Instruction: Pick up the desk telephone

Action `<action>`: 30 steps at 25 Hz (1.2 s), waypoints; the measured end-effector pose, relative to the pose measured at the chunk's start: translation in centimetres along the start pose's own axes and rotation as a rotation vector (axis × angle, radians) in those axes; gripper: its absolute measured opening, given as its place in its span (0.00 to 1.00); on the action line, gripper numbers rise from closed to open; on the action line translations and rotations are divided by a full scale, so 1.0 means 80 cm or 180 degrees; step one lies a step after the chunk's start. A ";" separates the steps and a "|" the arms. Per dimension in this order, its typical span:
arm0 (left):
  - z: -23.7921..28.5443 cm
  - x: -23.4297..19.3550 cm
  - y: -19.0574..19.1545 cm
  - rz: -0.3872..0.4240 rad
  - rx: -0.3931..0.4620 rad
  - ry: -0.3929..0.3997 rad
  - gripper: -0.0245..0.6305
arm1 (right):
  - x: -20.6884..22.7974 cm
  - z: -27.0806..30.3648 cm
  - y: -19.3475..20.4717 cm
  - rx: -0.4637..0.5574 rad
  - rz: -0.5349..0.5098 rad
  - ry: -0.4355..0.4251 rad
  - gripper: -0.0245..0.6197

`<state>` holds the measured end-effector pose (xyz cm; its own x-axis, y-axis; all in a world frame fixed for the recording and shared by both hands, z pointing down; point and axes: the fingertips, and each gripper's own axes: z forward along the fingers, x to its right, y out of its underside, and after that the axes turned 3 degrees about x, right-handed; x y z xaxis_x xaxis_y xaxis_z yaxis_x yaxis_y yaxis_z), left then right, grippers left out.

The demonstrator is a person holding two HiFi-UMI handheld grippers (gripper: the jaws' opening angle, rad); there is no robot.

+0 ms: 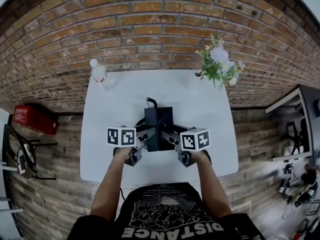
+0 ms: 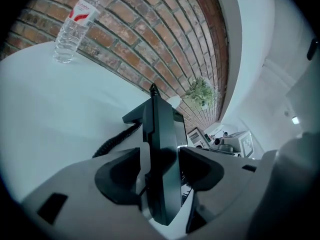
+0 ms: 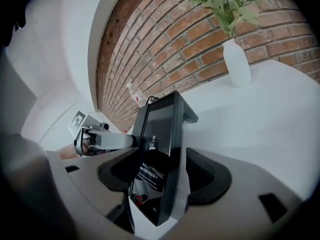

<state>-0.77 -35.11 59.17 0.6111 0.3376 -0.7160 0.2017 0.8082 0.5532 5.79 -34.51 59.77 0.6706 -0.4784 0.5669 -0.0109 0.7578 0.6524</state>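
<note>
**Head view.**
- 1 white table (image 1: 115, 104) set against a brick wall (image 1: 150, 29).
- 1 black desk telephone (image 1: 159, 126) at the middle of the table, nearer the person's edge. Whether its base touches the tabletop cannot be told.
- 1 clear water bottle (image 1: 99, 75), upright at the far left corner.
- 1 vase of flowers (image 1: 218, 64) at the far right corner.
- 1 red crate (image 1: 34, 118) on the floor, left of the table.
- The left gripper (image 1: 148, 134) is at the telephone's left side and the right gripper (image 1: 172, 137) at its right side. They face each other across it, each held out on a bare forearm.

**Left gripper view.**
- The 2 jaws stand wide.
- The telephone's left edge rises between them, seen edge-on. The dark pads flank it without visibly pressing on it.
- 1 coiled cord (image 2: 117, 139) trails from the telephone onto the white tabletop.
- The bottle stands well apart at the upper left, and the flowers are small beyond the telephone.

**Right gripper view.**
- The 2 jaws stand wide.
- The telephone's glossy right side stands between them.
- A sliver of white table shows between the casing and the right-hand pad, so nothing is clamped.
- The left gripper shows beyond the telephone at the picture's left.
- The vase stands on the table at the upper right, against the wall.
</note>
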 end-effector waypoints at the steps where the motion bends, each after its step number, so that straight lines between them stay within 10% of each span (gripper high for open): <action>1: 0.003 0.001 -0.001 -0.0026 0.0009 0.0026 0.39 | -0.001 0.002 0.001 -0.0024 0.0001 -0.0022 0.45; 30: 0.024 0.012 -0.004 -0.0141 0.0025 -0.0007 0.37 | -0.003 0.009 0.005 0.0048 0.0108 -0.0131 0.46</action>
<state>1.21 -35.98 59.12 0.6031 0.3004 -0.7389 0.2346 0.8186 0.5242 5.07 -34.43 60.25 0.6385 -0.4708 0.6089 -0.0443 0.7673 0.6397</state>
